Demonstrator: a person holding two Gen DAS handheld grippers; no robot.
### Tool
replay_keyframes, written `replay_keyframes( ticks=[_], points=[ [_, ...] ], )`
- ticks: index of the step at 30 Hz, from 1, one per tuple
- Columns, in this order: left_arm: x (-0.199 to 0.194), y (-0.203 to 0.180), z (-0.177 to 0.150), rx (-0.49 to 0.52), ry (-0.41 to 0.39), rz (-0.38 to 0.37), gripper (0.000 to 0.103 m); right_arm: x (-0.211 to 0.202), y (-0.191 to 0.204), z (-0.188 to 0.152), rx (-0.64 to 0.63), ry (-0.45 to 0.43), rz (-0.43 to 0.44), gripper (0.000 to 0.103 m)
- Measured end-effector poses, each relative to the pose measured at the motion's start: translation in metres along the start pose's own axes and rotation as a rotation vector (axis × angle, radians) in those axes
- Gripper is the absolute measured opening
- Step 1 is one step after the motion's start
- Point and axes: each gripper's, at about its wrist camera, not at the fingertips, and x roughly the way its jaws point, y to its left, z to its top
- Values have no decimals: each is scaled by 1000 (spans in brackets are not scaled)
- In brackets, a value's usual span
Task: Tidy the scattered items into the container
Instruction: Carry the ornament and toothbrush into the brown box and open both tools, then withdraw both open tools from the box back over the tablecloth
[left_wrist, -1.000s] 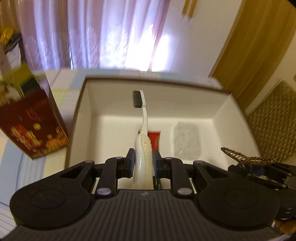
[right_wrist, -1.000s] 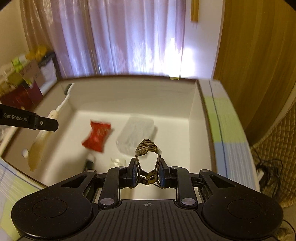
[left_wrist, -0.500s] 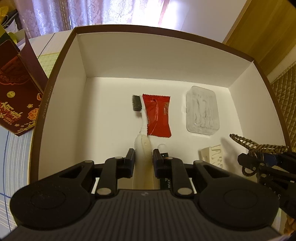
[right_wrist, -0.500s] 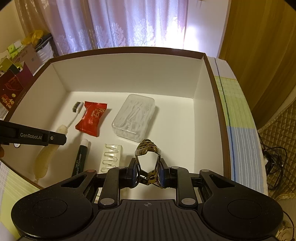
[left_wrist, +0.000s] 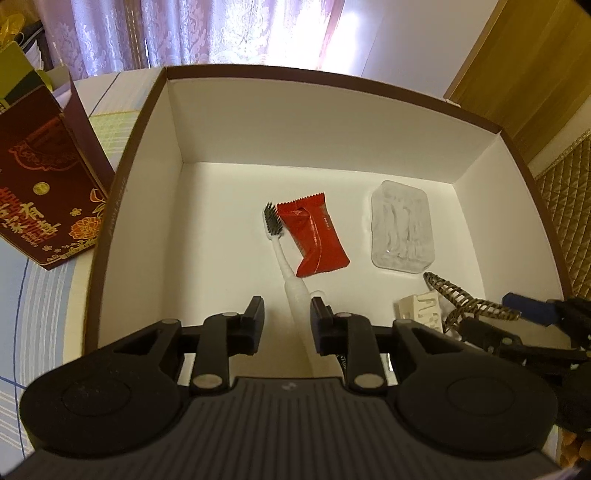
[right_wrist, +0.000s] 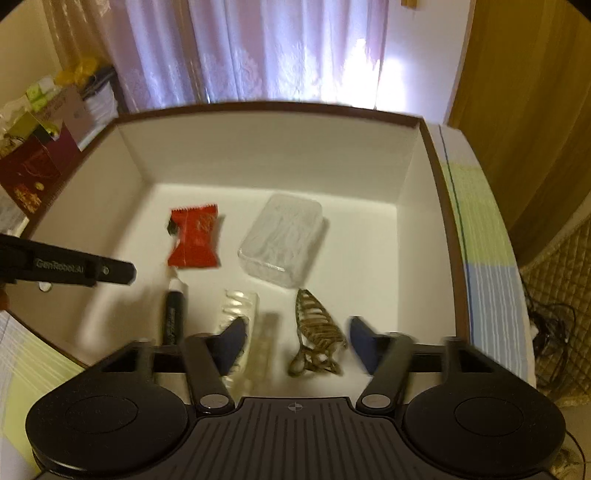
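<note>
A white box with a brown rim (left_wrist: 332, 79) (right_wrist: 258, 107) holds the items. On its floor a white toothbrush (left_wrist: 291, 288) lies between the spread fingers of my left gripper (left_wrist: 287, 314), which is open and touches nothing. Its bristles rest beside a red snack packet (left_wrist: 314, 236) (right_wrist: 194, 240). In the right wrist view my right gripper (right_wrist: 299, 339) is open, and a brown hair clip (right_wrist: 316, 332) (left_wrist: 469, 306) lies between its fingers, free of the pads. A clear plastic case (right_wrist: 282, 240) (left_wrist: 402, 225), a black tube (right_wrist: 173, 317) and a pale clip (right_wrist: 238, 306) also lie inside.
A dark red gift box (left_wrist: 48, 192) (right_wrist: 26, 173) stands just outside the container's left wall on a striped cloth. Curtains hang behind. A wooden panel and a quilted surface (left_wrist: 569, 206) are on the right, with cables (right_wrist: 546, 321) on the floor there.
Both grippers came down into the box and opened. The toothbrush dropped from the left gripper onto the floor, and the hair clip left the right gripper.
</note>
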Motion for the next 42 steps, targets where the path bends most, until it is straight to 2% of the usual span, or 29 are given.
replay_keyframes(
  ticks=[4,5,6,10,12,16,18,20,29,42],
  points=[
    [-8,-2,-1,3,-14,2,33,-6,5,2,-29,-4,-6,74],
    [-10,-3,-1,7,-18,3,36,-7,6,1,-30,-4,-5,87],
    [-13,-4,-2,10,-23,6,40,-9,7,0,-33,-13,-10,95],
    [-22,-9,-5,26,-37,11,51,-21,11,-1,-46,-35,-16,95],
    [-26,-12,-7,32,-41,11,63,-25,13,-3,-50,-40,-18,95],
    [-35,-18,-12,54,-59,22,71,-31,17,-7,-65,-39,-30,95],
    [-40,-20,-15,57,-66,24,81,-34,18,-9,-68,-40,-31,95],
    [-45,-22,-18,67,-71,26,85,-38,19,-12,-67,-46,-35,95],
    [-76,-29,-33,92,-127,51,92,-67,25,-19,-52,-100,-43,95],
    [-120,-36,-61,105,-191,43,93,-104,34,-31,-44,-160,-36,95]
  ],
)
